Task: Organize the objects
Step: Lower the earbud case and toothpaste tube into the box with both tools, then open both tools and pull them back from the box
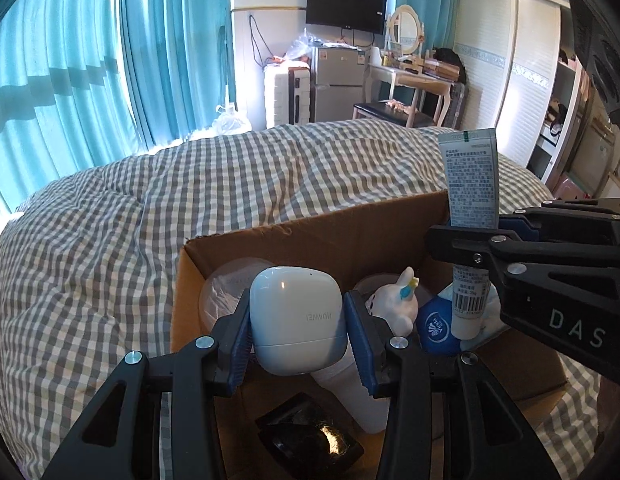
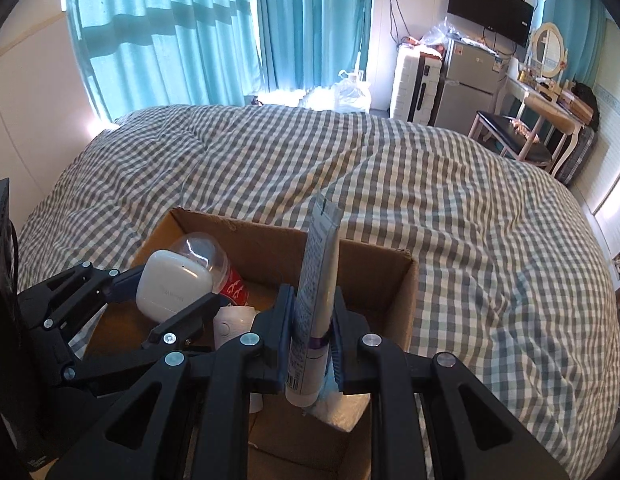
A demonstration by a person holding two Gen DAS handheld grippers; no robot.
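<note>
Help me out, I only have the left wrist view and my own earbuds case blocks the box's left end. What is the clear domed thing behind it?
Observer: A clear bottle with a red label, lying in the cardboard box.
Operator: Does the case touch it?
Observer: The earbuds case, clamped in the left gripper, overlaps it; contact unclear.
Operator: Is the right gripper's tube pinched edge-on?
Observer: Yes, the right gripper clamps the upright tube, cap down, above a white packet.
</note>
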